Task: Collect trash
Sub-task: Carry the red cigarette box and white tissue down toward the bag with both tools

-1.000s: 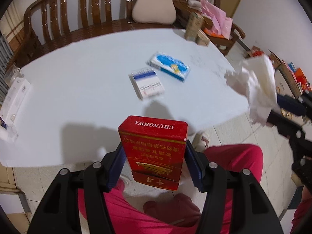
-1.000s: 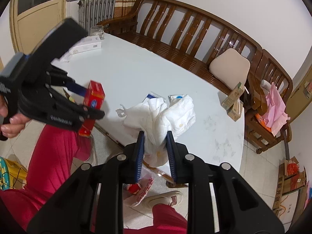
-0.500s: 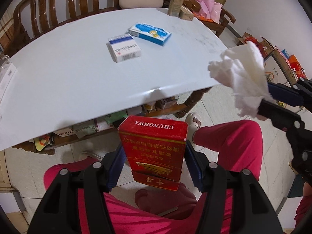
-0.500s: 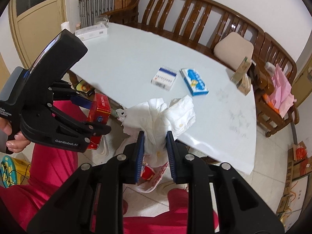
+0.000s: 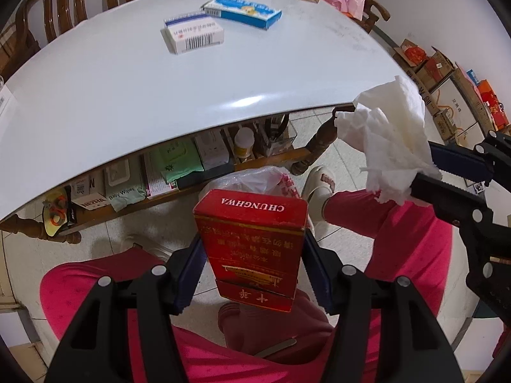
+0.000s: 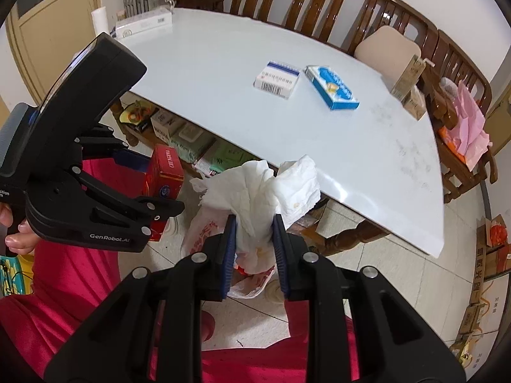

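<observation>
My left gripper (image 5: 252, 249) is shut on a red Chunghwa cigarette box (image 5: 252, 242), held off the table above the floor; it also shows in the right wrist view (image 6: 164, 175). My right gripper (image 6: 254, 226) is shut on a crumpled white tissue (image 6: 262, 188), seen too in the left wrist view (image 5: 389, 137). A white plastic bag with red print (image 6: 207, 233) lies on the floor below both, partly hidden by the box (image 5: 255, 177). A white box with a barcode (image 5: 194, 32) and a blue box (image 5: 242, 11) lie on the white table (image 5: 127, 95).
A shelf under the table holds wipes packs and boxes (image 5: 127, 185). The person's red-trousered legs (image 5: 399, 233) are below me. A wooden bench (image 6: 319, 6) stands behind the table. Cardboard boxes (image 5: 447, 79) stand at the right.
Both grippers have pulled back from the table and lowered with their loads. The view has tilted down, so the shelf under the table and the plastic bag on the floor now show.
</observation>
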`<action>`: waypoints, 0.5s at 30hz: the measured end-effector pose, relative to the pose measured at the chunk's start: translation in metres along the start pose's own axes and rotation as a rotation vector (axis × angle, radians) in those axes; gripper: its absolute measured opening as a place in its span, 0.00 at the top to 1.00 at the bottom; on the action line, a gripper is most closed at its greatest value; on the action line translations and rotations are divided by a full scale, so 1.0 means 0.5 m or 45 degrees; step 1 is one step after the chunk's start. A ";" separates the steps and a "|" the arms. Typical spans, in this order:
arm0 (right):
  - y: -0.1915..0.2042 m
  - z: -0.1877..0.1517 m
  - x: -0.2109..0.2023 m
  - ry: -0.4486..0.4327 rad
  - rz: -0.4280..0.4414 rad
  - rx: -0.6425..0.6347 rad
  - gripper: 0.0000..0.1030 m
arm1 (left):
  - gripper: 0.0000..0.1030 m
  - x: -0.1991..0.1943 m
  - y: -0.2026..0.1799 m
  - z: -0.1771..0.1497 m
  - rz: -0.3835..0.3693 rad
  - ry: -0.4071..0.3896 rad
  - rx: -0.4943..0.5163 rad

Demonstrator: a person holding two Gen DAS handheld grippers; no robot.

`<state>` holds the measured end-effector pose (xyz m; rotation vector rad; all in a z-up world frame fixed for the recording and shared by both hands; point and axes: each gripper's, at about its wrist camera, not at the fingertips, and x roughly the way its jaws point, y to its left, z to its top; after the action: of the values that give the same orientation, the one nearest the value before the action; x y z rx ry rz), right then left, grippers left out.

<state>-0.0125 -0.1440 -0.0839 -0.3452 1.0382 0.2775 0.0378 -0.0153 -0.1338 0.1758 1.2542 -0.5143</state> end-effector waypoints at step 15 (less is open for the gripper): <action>-0.013 -0.046 0.154 0.109 0.030 0.104 0.78 | 0.44 0.157 0.025 -0.014 0.001 0.115 -0.070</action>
<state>0.0089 -0.1544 -0.1607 -0.2731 1.1353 0.2420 0.0545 -0.0233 -0.2115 0.1544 1.3553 -0.4750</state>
